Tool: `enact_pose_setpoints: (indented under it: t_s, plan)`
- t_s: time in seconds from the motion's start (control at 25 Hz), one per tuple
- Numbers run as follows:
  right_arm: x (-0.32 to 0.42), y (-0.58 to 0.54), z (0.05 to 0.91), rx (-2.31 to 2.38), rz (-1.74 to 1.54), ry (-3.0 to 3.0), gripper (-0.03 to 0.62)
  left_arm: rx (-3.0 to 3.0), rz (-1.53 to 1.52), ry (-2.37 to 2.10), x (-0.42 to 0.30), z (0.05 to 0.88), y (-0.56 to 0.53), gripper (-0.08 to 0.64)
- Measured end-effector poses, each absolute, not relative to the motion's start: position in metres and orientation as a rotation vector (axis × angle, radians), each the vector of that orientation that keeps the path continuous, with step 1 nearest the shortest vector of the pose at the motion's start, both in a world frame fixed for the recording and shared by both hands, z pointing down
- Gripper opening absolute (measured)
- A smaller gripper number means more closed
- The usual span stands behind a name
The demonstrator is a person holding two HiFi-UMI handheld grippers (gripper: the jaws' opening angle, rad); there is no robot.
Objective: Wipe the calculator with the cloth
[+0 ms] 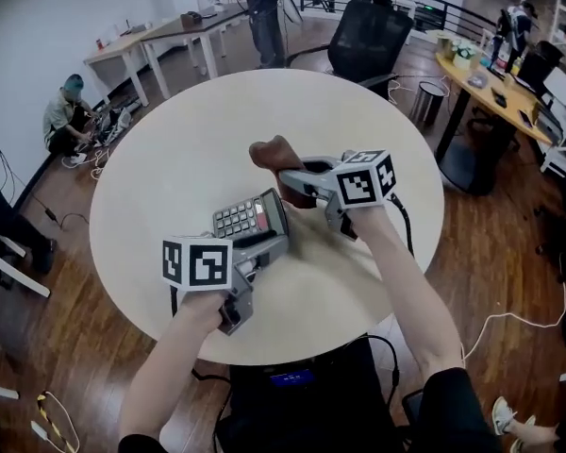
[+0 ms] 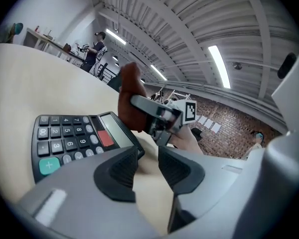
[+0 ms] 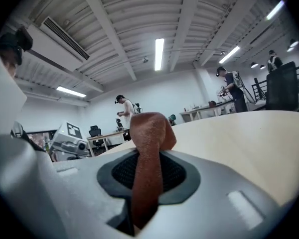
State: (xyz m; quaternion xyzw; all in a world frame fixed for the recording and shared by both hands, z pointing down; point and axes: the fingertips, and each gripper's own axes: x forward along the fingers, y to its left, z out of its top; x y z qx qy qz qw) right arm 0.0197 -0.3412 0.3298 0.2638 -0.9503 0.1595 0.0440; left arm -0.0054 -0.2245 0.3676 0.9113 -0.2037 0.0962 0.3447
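Right gripper view: our right gripper [image 3: 147, 169] pinches the brown cloth [image 3: 150, 128], soft and limp, best kept bunched. Our left gripper [image 2: 147, 166] stands slightly spread, gap bare, one pad beside a corner of the calculator [image 2: 74, 141], probably light, rigid and slippery, on the table [image 1: 189, 130].

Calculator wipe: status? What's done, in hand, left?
Done: the cloth is pinched in the right claw. In hand: the left claw, jaws apart, sits at a corner of the calculator, with the cloth raised just beyond its far end. Left: the wiping itself; no cloth contact with it shows.
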Motion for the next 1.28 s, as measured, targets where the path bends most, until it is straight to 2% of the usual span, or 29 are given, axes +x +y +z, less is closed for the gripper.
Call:
enact_pose_setpoints:
  t_s: [0.2,0.6,0.8,1.12,1.28]
  plan:
    - [-0.002,-0.343,0.356,0.730,0.522,-2.824,0.084,2.375,0.251,-0.540,-0.003,0.368,-0.225,0.114]
    - [0.010,-0.249,0.356,0.699,0.653,-2.887,0.084,2.388,0.232,-0.534,-0.003,0.366,-0.226,0.114]
    - [0.014,-0.229,0.359,0.607,0.776,-2.844,0.083,2.499,0.296,-0.520,0.001,0.363,-0.218,0.137]
    - [0.021,-0.328,0.342,0.936,0.483,-2.810,0.083,2.457,0.242,-0.581,-0.023,0.363,-0.226,0.137]
    - [0.000,-0.348,0.359,0.895,0.451,-2.722,0.084,2.383,0.194,-0.537,-0.021,0.365,-0.225,0.137]
